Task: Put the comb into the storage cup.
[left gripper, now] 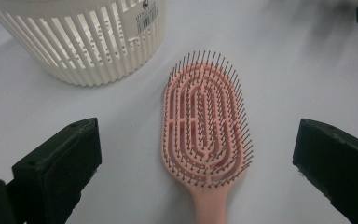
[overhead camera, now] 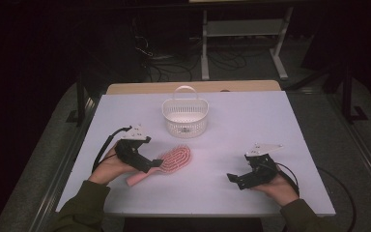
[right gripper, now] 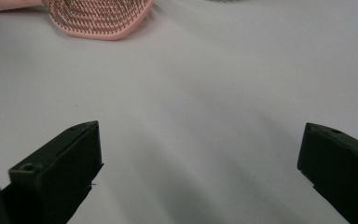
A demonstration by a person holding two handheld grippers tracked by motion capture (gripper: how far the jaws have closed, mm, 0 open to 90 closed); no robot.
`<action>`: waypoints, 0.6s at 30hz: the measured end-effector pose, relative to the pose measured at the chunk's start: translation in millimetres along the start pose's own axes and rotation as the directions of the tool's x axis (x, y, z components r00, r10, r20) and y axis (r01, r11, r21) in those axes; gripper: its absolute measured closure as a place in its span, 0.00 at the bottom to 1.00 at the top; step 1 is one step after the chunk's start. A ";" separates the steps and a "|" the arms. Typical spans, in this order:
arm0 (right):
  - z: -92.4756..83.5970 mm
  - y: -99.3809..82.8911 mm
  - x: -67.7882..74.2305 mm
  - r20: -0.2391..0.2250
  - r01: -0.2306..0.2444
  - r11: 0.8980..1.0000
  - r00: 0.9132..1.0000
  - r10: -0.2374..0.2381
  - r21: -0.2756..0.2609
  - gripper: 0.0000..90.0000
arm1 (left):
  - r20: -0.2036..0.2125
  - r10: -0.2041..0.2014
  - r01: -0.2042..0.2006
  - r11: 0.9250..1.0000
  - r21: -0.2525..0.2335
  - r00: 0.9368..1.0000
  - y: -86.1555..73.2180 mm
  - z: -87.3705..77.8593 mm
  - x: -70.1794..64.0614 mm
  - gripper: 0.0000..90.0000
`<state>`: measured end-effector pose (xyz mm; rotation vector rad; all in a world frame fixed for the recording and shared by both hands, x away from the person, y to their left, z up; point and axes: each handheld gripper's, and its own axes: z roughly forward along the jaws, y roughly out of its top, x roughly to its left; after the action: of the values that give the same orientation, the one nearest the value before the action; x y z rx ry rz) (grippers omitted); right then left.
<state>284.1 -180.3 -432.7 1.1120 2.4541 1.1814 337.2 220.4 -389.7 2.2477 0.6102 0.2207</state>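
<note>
Left gripper (overhead camera: 150, 166) is being held low over the table (overhead camera: 270, 121) with its jaws spread wide, nothing between them, and is being aimed along the pink brush (left gripper: 206, 128). In the left gripper view the brush is being framed between the two jaws, bristles up, with its handle running down toward the camera; no contact with either jaw is being made. In the high view the brush (overhead camera: 166, 163) is seen lying flat just in front of the white basket (overhead camera: 185, 117), apart from it, its head pointing toward the basket and its handle partly covered by the gripper. Right gripper (overhead camera: 235, 180) is being rested well apart on the other side of the table, also spread wide and empty, pointed across bare surface toward the brush head (right gripper: 100, 16). The step in hand is judged to be the approach for a pick, with the basket as the likely goal. For the next move, the left gripper is probably being required to lower until the jaws flank the handle or the narrow neck, then to be closed there, since the bristled head is judged too broad and springy for a firm grip.
</note>
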 end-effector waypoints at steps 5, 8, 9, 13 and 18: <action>-0.1 0.0 0.0 0.001 0.000 1.000 1.000 0.000 0.000 0.00 | 0.003 -0.002 0.002 1.000 0.025 1.000 -0.9 1.3 -0.4 0.01; 0.0 0.0 -0.1 0.000 0.000 1.000 1.000 0.000 0.000 0.00 | 0.002 -0.003 0.002 0.999 0.040 1.000 -1.7 1.8 -0.4 0.01; 0.0 0.0 -0.2 0.000 0.001 1.000 1.000 -0.001 -0.001 0.00 | 0.000 -0.002 0.002 0.999 0.043 1.000 -1.9 2.2 -0.5 0.01; -0.2 0.0 -0.3 0.001 0.001 1.000 1.000 -0.001 -0.001 0.00 | 0.006 0.001 -0.001 0.998 0.064 1.000 -3.7 3.1 -0.8 0.01; -0.3 0.0 -0.1 0.001 0.001 1.000 1.000 -0.001 -0.001 0.00 | 0.010 0.004 -0.005 0.996 0.091 1.000 -5.6 4.5 -1.3 0.01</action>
<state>283.9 -180.6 -432.5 1.1109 2.4530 1.1810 335.6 220.1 -396.8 2.3368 0.6209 0.1874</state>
